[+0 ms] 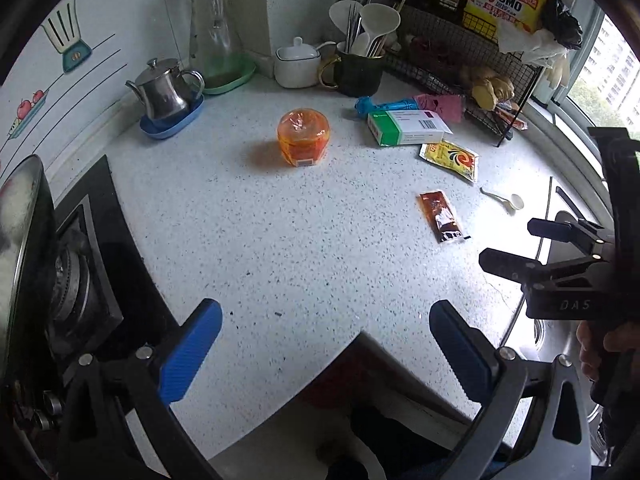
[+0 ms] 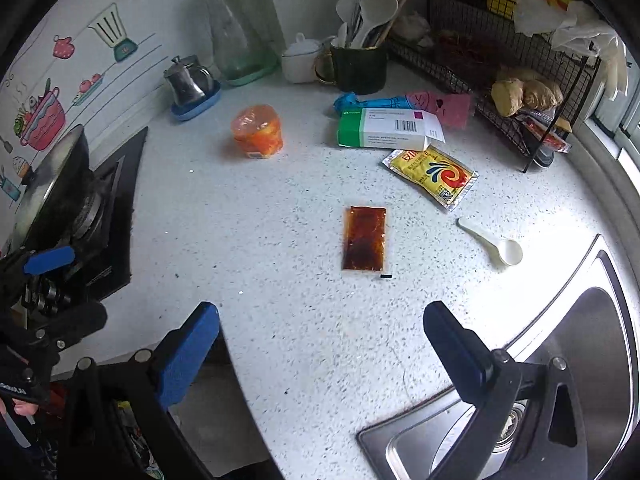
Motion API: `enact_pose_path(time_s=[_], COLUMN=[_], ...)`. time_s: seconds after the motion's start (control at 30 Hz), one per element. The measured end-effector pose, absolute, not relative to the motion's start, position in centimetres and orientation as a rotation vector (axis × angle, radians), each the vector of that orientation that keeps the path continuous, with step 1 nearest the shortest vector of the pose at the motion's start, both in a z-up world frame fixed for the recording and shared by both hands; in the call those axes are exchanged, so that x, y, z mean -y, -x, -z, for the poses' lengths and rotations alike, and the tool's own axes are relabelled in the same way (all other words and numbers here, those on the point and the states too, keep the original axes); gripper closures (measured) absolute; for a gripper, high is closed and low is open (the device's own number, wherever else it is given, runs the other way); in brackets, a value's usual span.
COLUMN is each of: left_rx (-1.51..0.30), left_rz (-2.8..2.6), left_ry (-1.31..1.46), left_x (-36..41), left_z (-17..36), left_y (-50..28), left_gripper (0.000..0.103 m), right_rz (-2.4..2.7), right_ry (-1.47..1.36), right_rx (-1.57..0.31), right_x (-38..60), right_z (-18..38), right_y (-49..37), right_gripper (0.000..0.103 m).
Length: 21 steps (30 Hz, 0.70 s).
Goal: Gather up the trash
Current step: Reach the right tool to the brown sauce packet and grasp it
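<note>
On the speckled white counter (image 1: 280, 240) lie a brown sauce packet (image 1: 441, 216) (image 2: 365, 239), a yellow seasoning packet (image 1: 450, 159) (image 2: 432, 174), a green-and-white box (image 1: 404, 127) (image 2: 384, 130), an orange plastic-wrapped cup (image 1: 303, 138) (image 2: 257, 131), a small white spoon (image 1: 505, 200) (image 2: 494, 246) and a blue bag roll (image 1: 386, 105) (image 2: 372, 102). My left gripper (image 1: 326, 344) is open and empty over the counter's near edge. My right gripper (image 2: 320, 344) is open and empty, a little short of the sauce packet; it also shows in the left wrist view (image 1: 516, 246).
A gas stove with a pan (image 1: 36, 264) (image 2: 60, 196) sits at the left. A steel sink (image 2: 560, 360) lies at the right. A wire rack (image 1: 460, 52) (image 2: 500, 64), utensil mug (image 1: 358, 72), white jar, glass carafe (image 1: 212, 28) and steel pot (image 1: 164, 90) line the back.
</note>
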<state>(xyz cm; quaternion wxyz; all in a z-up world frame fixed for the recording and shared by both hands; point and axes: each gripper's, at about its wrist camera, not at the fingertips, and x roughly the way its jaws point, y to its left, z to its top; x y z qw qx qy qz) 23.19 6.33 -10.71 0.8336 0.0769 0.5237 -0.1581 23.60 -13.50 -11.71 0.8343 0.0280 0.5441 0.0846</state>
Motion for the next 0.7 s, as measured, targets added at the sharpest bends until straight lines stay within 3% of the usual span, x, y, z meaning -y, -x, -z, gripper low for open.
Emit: enact_pose_path(time_s=[0.23, 0.4, 0.6, 0.63, 0.7], left_rx=[-1.161, -1.173, -1.204, -1.209, -1.213], left_rz=[0.323, 0.286, 0.262, 0.26, 0.246], left_ry=[-0.176, -0.18, -0.175, -0.174, -0.179], left_x=[-4.8, -4.8, -5.3, -5.3, -5.4], left_z=[12.7, 13.7, 14.8, 14.9, 15.1], left_y=[-26.5, -27.0, -27.2, -27.2, -27.2], left_gripper=[0.0, 0.0, 0.0, 0.0, 0.0], right_rz=[-0.177, -0.19, -0.231, -0.232, -0.231], right_ry=[-0.097, -0.094, 0.047, 0.085, 0.149], right_rx=[-1.245, -1.291, -1.281, -1.278, -1.266], right_x=[15.4, 15.7, 14.4, 14.0, 13.3], right_z=[16.3, 17.9, 17.9, 17.8, 17.6], right_y=[-28.5, -30.4, -30.0, -29.8, -29.4], right_gripper=[0.007, 0.026, 0.032, 0.036, 0.055])
